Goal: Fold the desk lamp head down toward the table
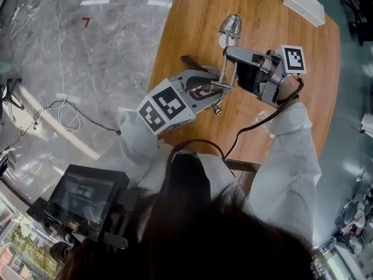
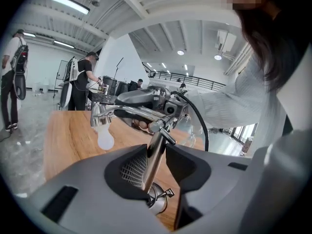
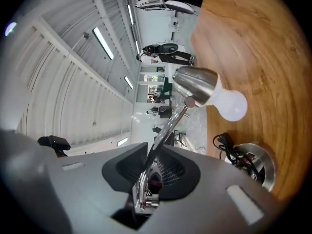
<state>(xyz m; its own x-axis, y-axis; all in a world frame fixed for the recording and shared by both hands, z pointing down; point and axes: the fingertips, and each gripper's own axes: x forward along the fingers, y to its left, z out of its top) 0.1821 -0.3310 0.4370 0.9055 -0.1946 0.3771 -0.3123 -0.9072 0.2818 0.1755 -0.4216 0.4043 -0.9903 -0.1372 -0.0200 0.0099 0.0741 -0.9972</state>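
Note:
A chrome desk lamp stands on the wooden table (image 1: 192, 16). Its head (image 1: 230, 27) carries a white bulb (image 3: 231, 105) and hangs over the tabletop at the end of a thin upper arm (image 3: 173, 121). My right gripper (image 3: 155, 152) is shut on that upper arm near its lower joint, and it shows in the head view too (image 1: 228, 52). My left gripper (image 2: 156, 152) is shut on the lamp's lower post (image 2: 155, 167), just above a wing-nut joint (image 2: 161, 199). The round base (image 3: 258, 165) lies on the table with a black cord coiled on it.
A white box (image 1: 303, 3) lies at the table's far right. A black cable (image 1: 256, 124) runs from the right gripper over the near table edge. Grey marble floor with loose wires lies to the left. People (image 2: 83, 79) stand far behind the table.

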